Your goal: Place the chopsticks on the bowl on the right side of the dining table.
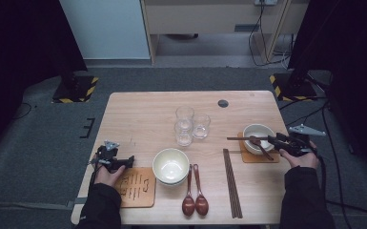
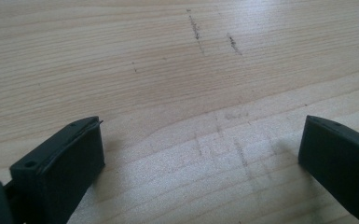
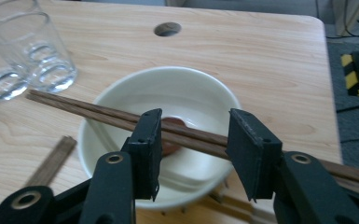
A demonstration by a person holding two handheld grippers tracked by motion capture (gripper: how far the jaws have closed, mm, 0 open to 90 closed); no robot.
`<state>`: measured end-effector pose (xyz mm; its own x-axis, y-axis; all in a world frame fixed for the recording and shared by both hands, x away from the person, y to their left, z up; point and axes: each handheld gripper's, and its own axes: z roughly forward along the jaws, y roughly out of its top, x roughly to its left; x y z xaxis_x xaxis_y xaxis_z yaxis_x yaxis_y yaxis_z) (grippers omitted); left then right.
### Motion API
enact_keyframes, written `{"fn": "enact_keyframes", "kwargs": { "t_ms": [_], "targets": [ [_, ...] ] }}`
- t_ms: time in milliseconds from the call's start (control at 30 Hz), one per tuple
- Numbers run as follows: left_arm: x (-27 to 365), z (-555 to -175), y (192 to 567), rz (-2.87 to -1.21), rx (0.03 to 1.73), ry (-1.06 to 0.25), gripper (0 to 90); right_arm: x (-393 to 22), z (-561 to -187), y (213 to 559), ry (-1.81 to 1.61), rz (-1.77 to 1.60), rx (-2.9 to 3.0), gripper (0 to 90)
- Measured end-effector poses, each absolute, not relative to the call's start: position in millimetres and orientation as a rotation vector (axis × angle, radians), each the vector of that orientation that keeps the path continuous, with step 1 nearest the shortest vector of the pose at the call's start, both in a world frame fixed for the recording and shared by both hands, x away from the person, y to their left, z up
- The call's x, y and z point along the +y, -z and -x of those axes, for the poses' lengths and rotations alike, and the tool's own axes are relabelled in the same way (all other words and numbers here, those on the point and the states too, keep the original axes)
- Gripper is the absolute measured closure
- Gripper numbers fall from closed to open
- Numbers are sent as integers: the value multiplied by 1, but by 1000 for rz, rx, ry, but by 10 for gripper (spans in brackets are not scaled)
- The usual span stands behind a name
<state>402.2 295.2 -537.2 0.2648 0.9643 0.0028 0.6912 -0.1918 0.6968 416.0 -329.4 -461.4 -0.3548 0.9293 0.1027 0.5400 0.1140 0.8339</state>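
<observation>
The pair of chopsticks (image 3: 121, 119) lies level across the white bowl (image 3: 186, 95) on its mat at the table's right, probably being set down on its rim. They pass between the right gripper's (image 3: 193, 140) part-open jaws; whether the pads press, I cannot tell. The left gripper (image 2: 200, 149) rests at the near left, open and empty.

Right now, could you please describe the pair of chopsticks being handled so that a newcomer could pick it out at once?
Start at the light wooden table and go to its right side, where a white bowl sits on a brown mat. The pair of dark wooden chopsticks lies level across that bowl's rim, running between the jaws of the right gripper. Unlike the other chopstick pair flat on the table, it is raised.
</observation>
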Motion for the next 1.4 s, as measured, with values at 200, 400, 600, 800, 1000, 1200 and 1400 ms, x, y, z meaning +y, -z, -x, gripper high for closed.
{"fn": "enact_keyframes", "kwargs": {
  "t_ms": [200,400,600,800,1000,1200,1400],
  "targets": [
    [295,-402,537,-1959,1492,-608,0,-318,-419,463,-1161,-1416,1964,534],
    [295,-402,537,-1959,1492,-608,0,-318,-420,469,-1175,-1436,1963,512],
    [295,-402,537,-1958,1492,-608,0,-318,-421,471,-1168,-1440,1964,510],
    [295,-402,537,-1959,1492,-608,0,-317,-421,471,-1170,-1437,1968,510],
    [295,-402,537,-1959,1492,-608,0,-315,-421,472,-1178,-1432,1966,512],
    [295,-402,537,-1959,1492,-608,0,-314,-421,472,-1180,-1437,1968,516],
    [295,-402,537,-1958,1492,-608,0,-315,-421,472,-1180,-1431,1964,517]
  ]
}}
